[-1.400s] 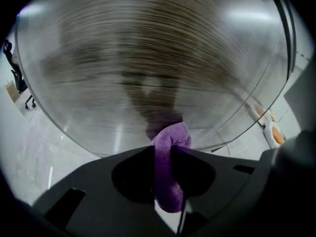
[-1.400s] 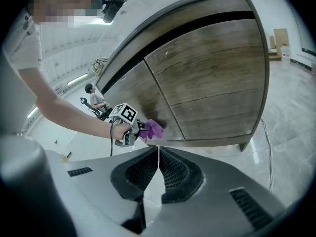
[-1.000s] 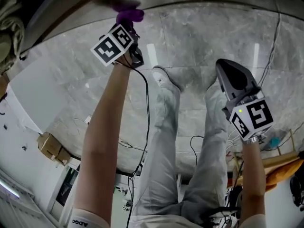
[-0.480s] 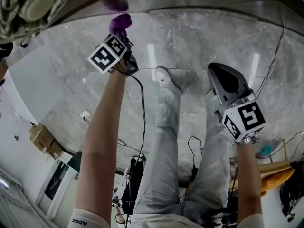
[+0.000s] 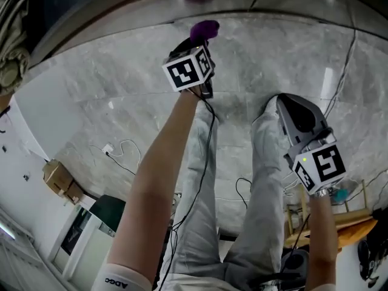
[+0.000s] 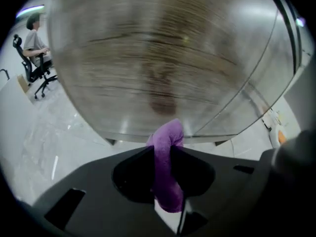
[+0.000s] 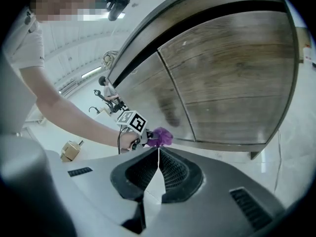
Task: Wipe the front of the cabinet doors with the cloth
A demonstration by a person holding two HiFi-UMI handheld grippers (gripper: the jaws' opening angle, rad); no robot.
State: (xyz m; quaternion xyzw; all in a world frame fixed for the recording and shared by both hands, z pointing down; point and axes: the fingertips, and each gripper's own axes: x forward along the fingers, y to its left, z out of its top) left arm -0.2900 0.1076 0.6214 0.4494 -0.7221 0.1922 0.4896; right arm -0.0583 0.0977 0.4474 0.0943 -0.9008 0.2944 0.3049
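Note:
A purple cloth (image 5: pixel 204 29) is pinched in my left gripper (image 5: pixel 200 38), which is shut on it. In the left gripper view the cloth (image 6: pixel 166 169) sticks out past the jaws, its tip against the lower edge of the wooden cabinet door (image 6: pixel 163 68). The right gripper view shows the left gripper (image 7: pixel 147 139) holding the cloth (image 7: pixel 159 137) low on the left door (image 7: pixel 148 90), near the seam with the right door (image 7: pixel 232 73). My right gripper (image 5: pixel 290 102) hangs away from the cabinet, over the floor. Its jaws are shut with nothing in them (image 7: pixel 158 154).
The person's legs (image 5: pixel 209 180) stand on a grey marble floor (image 5: pixel 121 96). A cardboard box (image 5: pixel 59 185) and cables (image 5: pixel 121 150) lie at the left. A wooden stand (image 5: pixel 339 214) is at the right. A person on an office chair (image 6: pixel 34 43) sits far left.
My left gripper has carried the cloth to the right along the bottom of the cabinet front. The right gripper has barely moved.

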